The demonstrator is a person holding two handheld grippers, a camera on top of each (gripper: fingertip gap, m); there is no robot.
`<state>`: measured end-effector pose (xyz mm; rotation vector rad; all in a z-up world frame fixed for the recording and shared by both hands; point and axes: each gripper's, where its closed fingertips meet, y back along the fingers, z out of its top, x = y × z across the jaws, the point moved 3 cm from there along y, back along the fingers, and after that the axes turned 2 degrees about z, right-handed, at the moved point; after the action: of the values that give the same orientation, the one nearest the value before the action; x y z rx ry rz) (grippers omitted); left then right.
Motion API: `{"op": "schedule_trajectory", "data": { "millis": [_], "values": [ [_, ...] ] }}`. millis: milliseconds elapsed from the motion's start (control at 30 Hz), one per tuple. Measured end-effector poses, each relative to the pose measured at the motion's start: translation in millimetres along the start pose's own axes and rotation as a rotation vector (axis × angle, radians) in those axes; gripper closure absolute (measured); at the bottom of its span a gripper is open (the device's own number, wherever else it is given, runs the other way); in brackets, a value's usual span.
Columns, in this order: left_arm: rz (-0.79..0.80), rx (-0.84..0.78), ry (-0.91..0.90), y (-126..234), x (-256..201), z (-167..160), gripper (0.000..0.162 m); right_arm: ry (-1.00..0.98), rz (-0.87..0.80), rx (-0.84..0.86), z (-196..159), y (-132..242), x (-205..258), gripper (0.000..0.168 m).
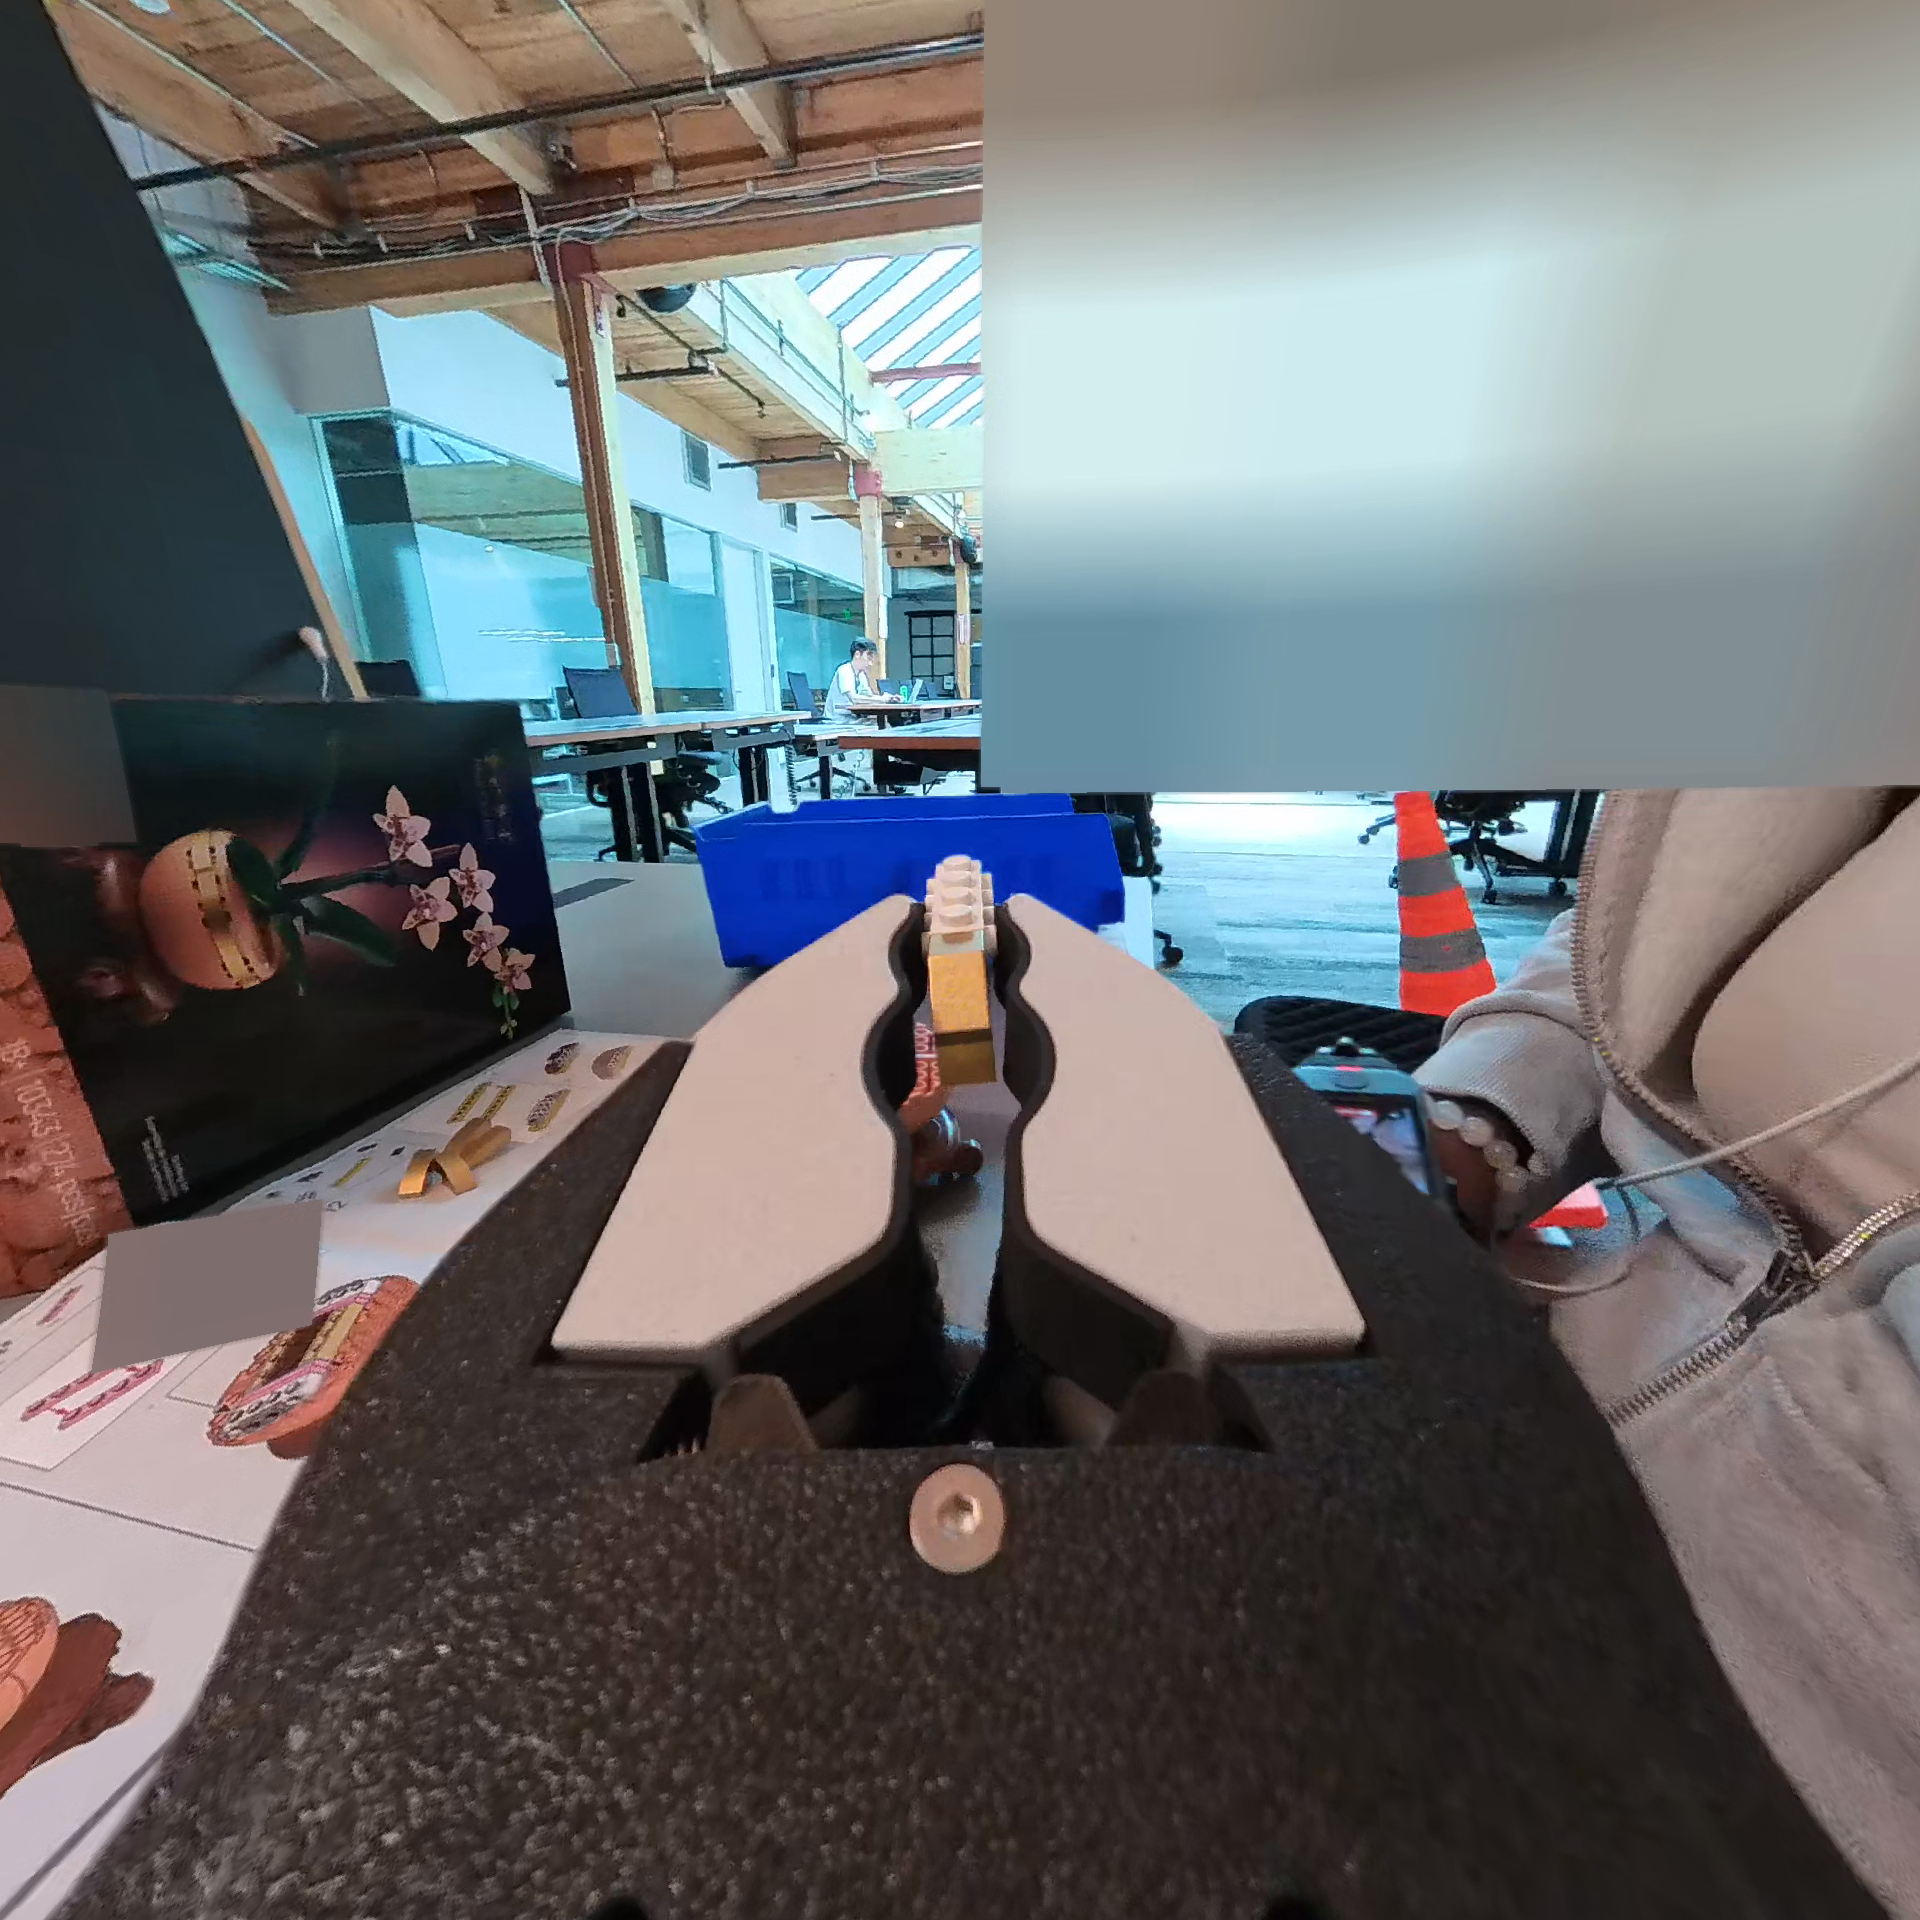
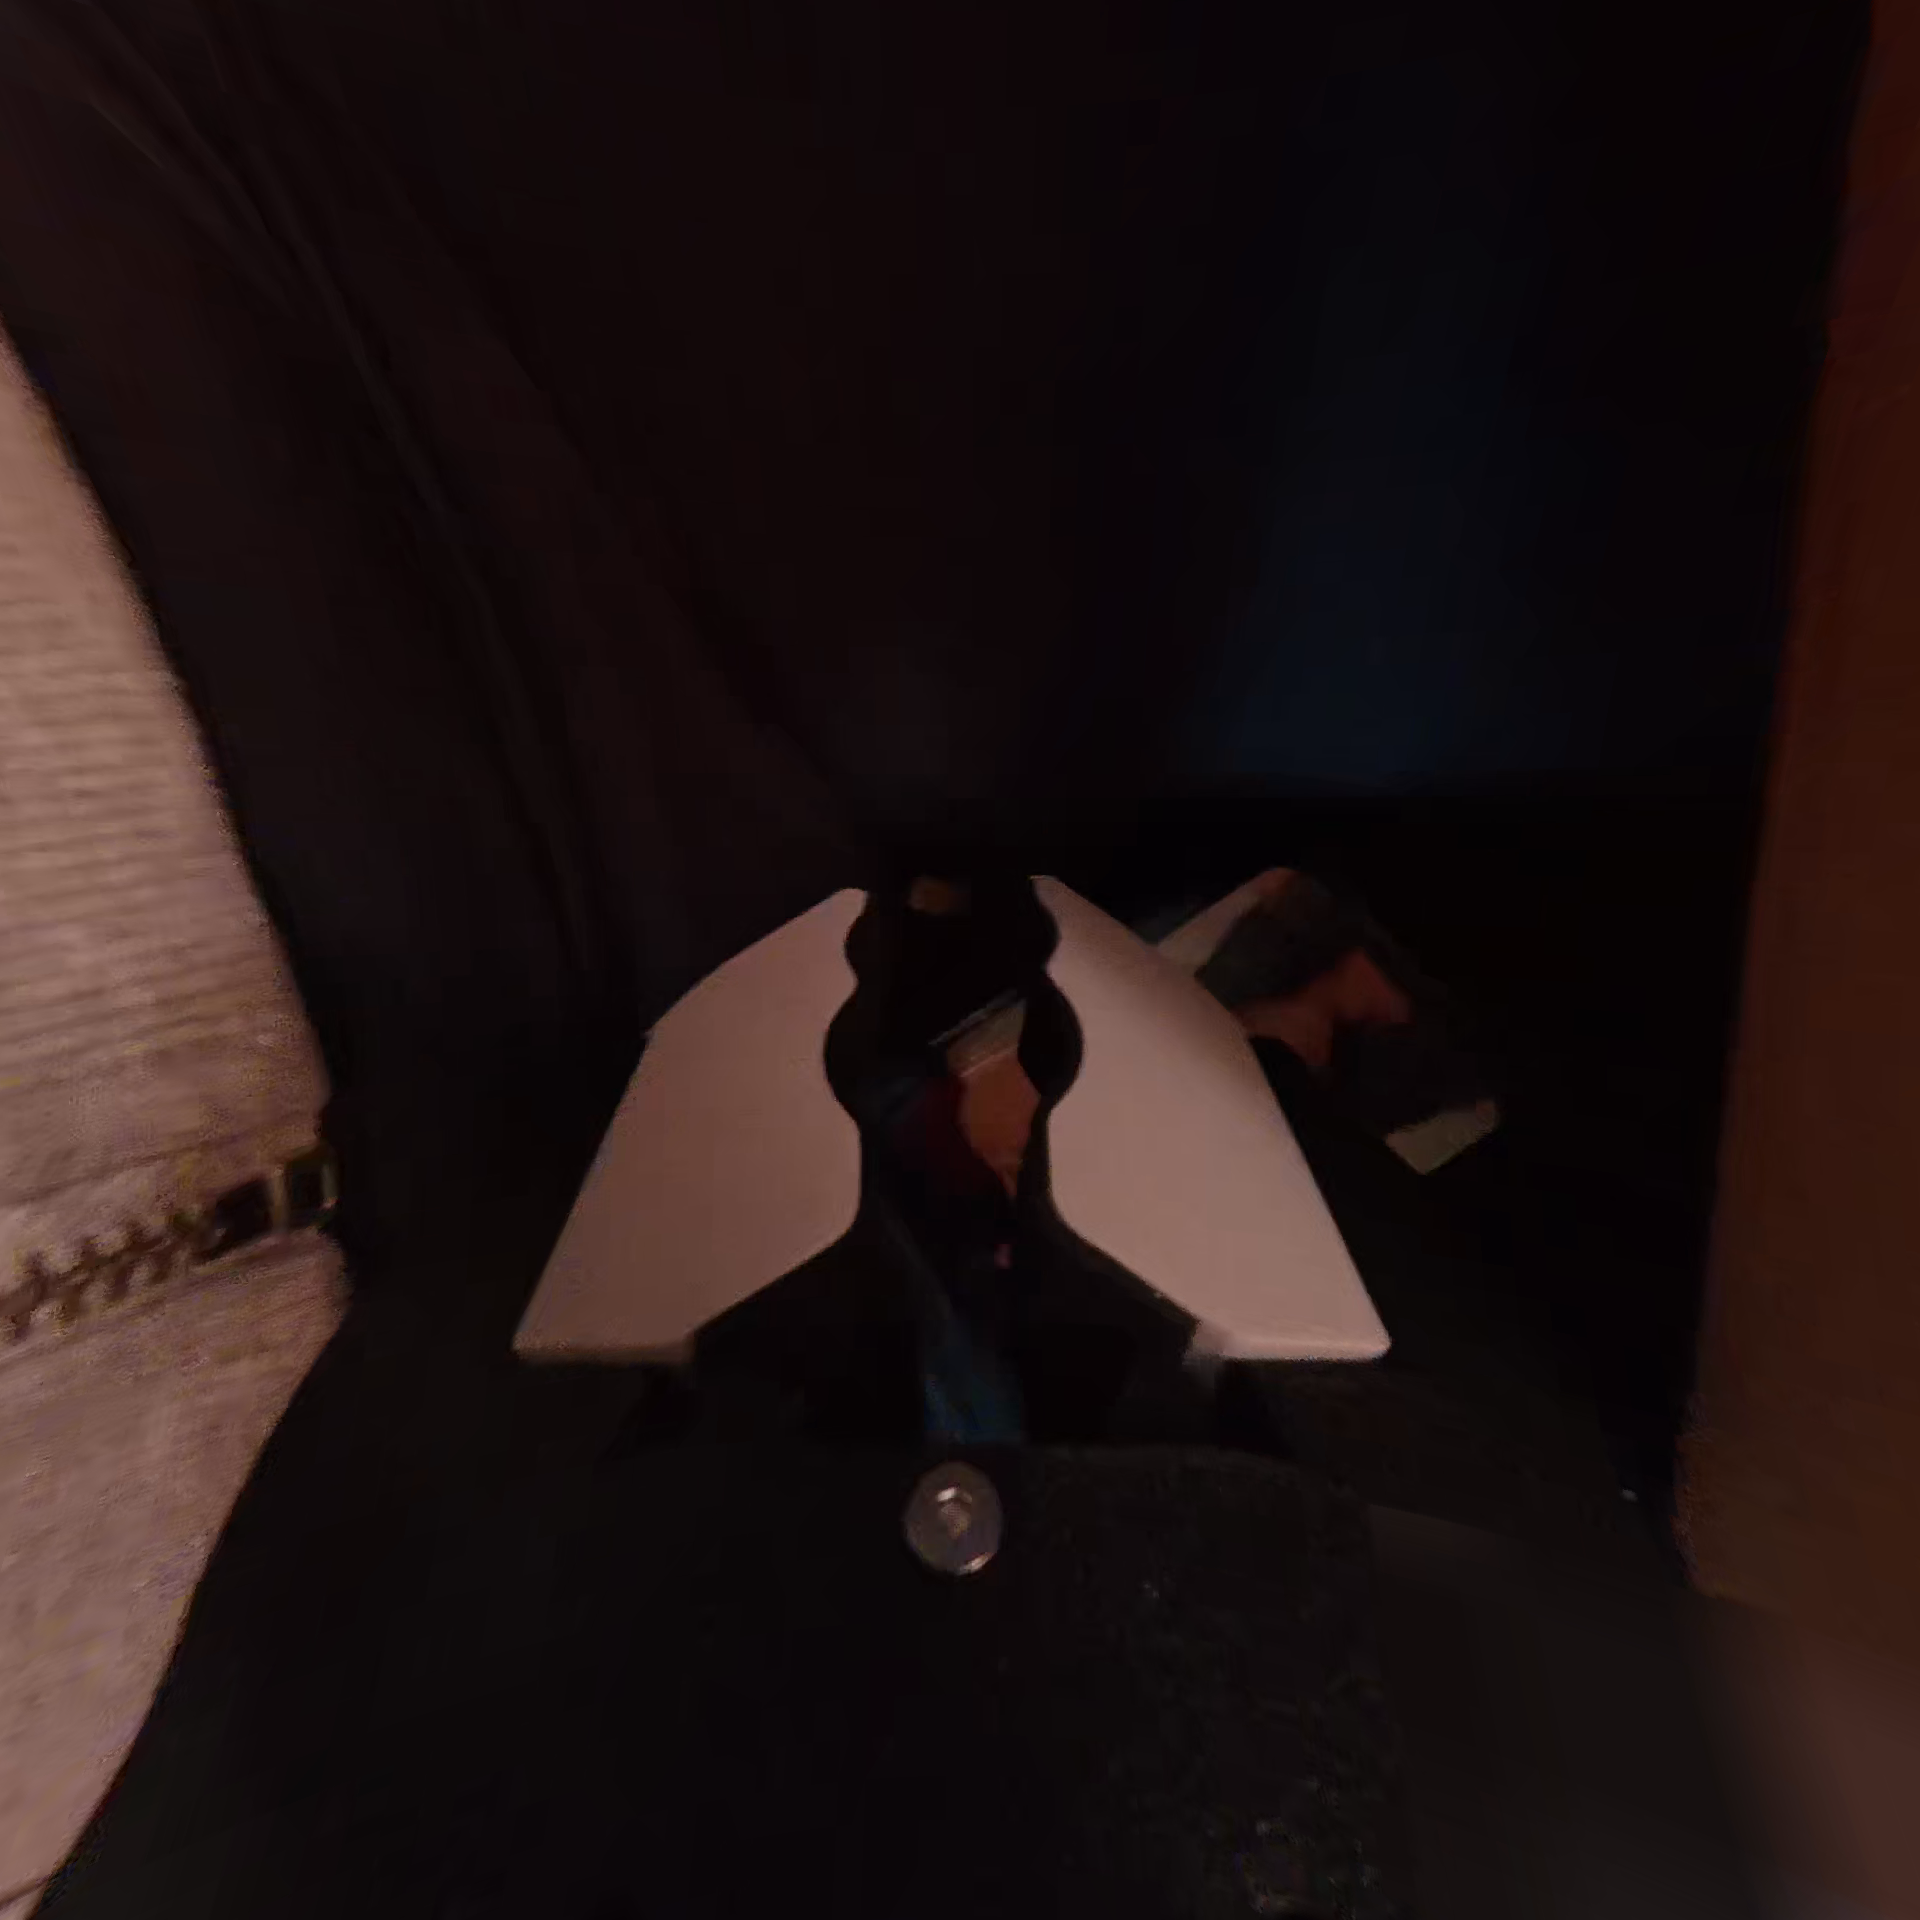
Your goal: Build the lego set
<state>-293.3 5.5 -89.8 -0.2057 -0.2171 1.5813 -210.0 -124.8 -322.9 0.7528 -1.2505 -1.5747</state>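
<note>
In the left wrist view my left gripper (image 1: 961, 914) is shut on a small lego assembly (image 1: 961, 987), a gold brick with a white studded piece on top, held above the table. A brown lego piece (image 1: 943, 1143) lies below, seen through the gap between the fingers. Loose gold pieces (image 1: 452, 1158) lie on the open instruction booklet (image 1: 156, 1455). The right wrist view is very dark. My right gripper (image 2: 951, 894) has its jaws close together, with a small dark thing between the tips that I cannot make out. Blurred pieces (image 2: 1330, 997) show beyond it.
The dark lego set box (image 1: 312, 935) stands at the left. A blue bin (image 1: 831, 883) sits behind the gripper. A person's grey hoodie sleeve (image 1: 1714, 1143) and hand fill the right. An orange cone (image 1: 1439, 914) stands on the floor. Hoodie fabric with a zipper (image 2: 125, 1039) shows in the right wrist view. My hands' fingertips stand some 30 centimeters from each other.
</note>
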Motion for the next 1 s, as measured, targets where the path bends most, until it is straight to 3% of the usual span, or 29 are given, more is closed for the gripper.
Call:
{"op": "schedule_trajectory", "data": {
  "millis": [100, 333, 500, 700, 800, 867, 1000],
  "values": [
    [-0.015, -0.018, -0.011, 1.6, -3.6, 6.3, 0.151, 0.084, -0.107, 0.122, -3.6, -3.4, -1.3, 0.135],
    [-0.016, -0.089, -0.004, 11.8, -4.9, 22.2, 0.151, 0.128, -0.074, 0.313, -6.2, -31.5, -1.1, 0.162],
    [0.002, -0.082, -0.028, 16.4, -2.4, 23.1, 0.151, -0.113, 0.123, -0.047, 6.9, 16.7, 2.1, 0.167],
    [0.002, -0.082, 0.004, 14.1, 1.2, 18.3, 0.151, -0.126, 0.117, -0.480, 53.2, 113.4, -0.7, 0.167],
    [0.009, -0.070, 0.000, 14.3, 2.9, 16.4, 0.151, -0.069, -0.157, -0.641, 83.9, 166.2, -40.2, 0.167],
    [0.033, -0.062, 0.010, 15.9, 7.9, 14.4, 0.151, -0.037, -0.420, -0.622, 91.7, 181.4, -81.6, 0.166],
    [0.142, -0.066, 0.050, 23.1, 26.4, 13.9, 0.151, -0.019, -0.714, -0.525, 102.5, 152.8, -130.9, 0.166]
  ]
}}
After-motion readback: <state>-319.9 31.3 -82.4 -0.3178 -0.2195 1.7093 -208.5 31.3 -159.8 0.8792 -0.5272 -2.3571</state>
